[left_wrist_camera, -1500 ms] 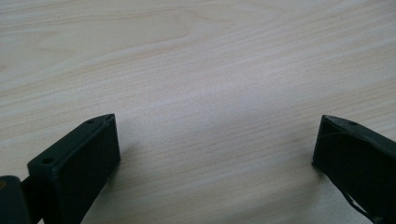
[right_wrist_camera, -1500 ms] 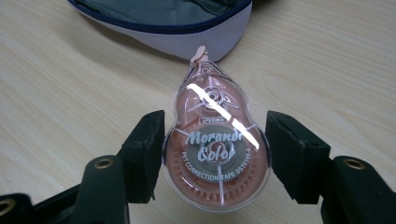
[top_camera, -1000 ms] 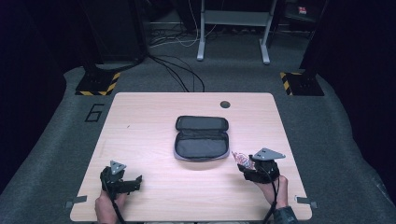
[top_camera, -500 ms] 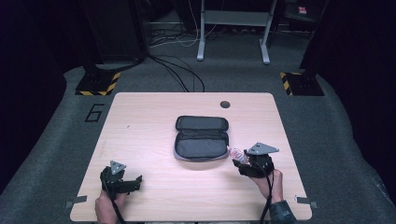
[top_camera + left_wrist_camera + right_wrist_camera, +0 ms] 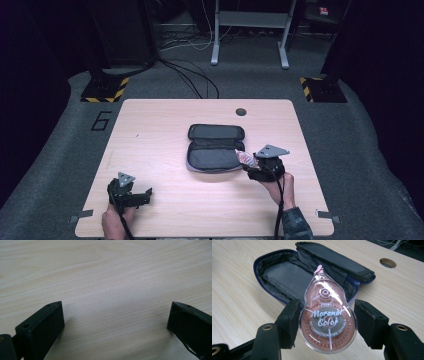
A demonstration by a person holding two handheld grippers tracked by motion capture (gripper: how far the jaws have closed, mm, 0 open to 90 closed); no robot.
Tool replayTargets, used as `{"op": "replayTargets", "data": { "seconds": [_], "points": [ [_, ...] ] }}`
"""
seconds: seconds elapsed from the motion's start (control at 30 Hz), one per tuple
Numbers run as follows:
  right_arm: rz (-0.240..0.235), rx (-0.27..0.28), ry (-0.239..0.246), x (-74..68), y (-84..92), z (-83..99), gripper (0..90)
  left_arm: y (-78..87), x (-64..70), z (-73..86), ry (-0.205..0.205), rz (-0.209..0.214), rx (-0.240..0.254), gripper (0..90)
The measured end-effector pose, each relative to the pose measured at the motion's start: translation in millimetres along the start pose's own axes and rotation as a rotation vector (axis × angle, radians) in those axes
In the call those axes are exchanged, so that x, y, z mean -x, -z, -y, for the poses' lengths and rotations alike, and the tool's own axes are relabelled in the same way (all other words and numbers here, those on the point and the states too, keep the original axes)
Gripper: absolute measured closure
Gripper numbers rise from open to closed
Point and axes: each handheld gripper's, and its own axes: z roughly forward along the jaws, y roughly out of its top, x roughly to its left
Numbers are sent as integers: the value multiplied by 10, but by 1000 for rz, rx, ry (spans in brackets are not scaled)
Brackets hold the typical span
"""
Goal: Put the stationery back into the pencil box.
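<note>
The right gripper [image 5: 325, 315] grasps a pink correction tape dispenser [image 5: 327, 317] by its wide body, nose toward the unzipped pencil case [image 5: 215, 150] just beyond, likely so it can drop inside. The left gripper [image 5: 115, 315] rests released on the table [image 5: 165, 125], leaving room.
</note>
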Motion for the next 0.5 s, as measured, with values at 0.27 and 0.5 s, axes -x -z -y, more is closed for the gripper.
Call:
{"op": "replayTargets", "data": {
  "seconds": [0.27,0.5],
  "points": [
    [-15,-6,16,-4,-103,-139,390,0,0,0,0,0,0,6],
    [-33,-17,21,8,-251,-238,390,0,0,0,1,0,0,6]
  ]
}}
